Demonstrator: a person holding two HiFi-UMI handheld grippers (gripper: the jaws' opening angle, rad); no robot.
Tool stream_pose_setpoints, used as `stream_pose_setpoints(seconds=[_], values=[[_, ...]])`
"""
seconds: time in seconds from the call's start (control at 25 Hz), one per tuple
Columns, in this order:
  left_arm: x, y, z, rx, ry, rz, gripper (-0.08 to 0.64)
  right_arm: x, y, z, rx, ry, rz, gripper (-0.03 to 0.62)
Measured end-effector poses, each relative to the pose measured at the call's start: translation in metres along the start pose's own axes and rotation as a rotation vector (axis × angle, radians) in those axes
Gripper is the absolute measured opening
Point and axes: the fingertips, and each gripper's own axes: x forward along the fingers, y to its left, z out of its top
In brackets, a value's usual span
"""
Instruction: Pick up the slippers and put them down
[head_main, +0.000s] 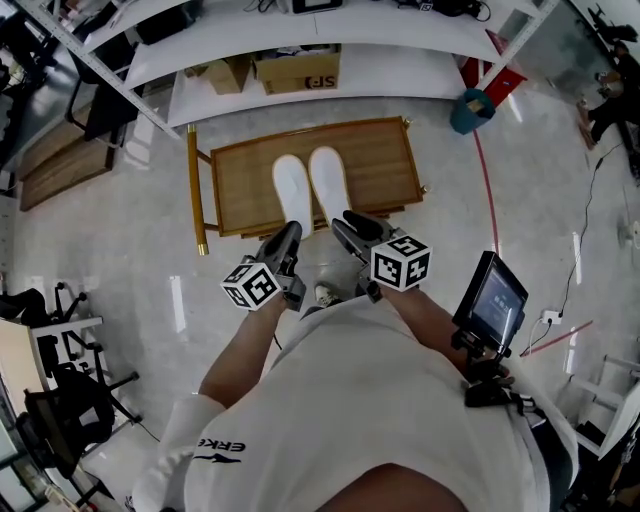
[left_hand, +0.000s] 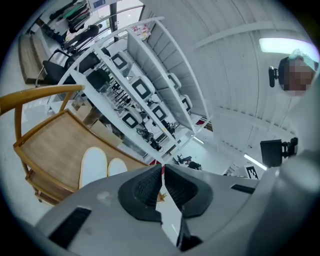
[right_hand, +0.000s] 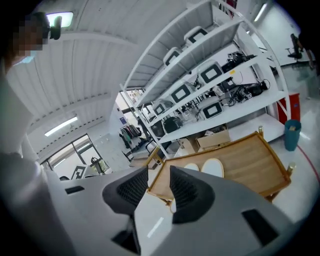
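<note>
Two white slippers lie side by side, soles down, on a low wooden tray table. Both grippers are held up in front of my chest, apart from the slippers and nearer to me. The left gripper has its jaws closed together with nothing between them. The right gripper stands open, its gap empty. In the left gripper view the slippers show below left on the table. In the right gripper view they lie beyond the jaws on the table.
White shelving runs behind the table, with cardboard boxes on its lowest level. A teal bucket stands at the right by a red floor line. A screen on a stand is at my right; a black chair at my left.
</note>
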Motion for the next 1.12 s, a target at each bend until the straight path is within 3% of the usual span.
stream_pose_setpoints(seconds=[0.48,0.76,1.12], values=[[0.004,-0.071,0.019,0.186,-0.093,0.002,0.005,-0.048,0.028,0.043,-0.19,-0.076,0.055,0.049],[0.014,-0.124,0.001,0.237,-0.101,-0.002,0.005,-0.097,0.03,0.055,-0.223,-0.122,0.088,0.015],[0.011,-0.166,-0.032,0.247,-0.13,0.025,0.005,-0.141,0.019,0.042,-0.235,-0.111,0.103,0.006]])
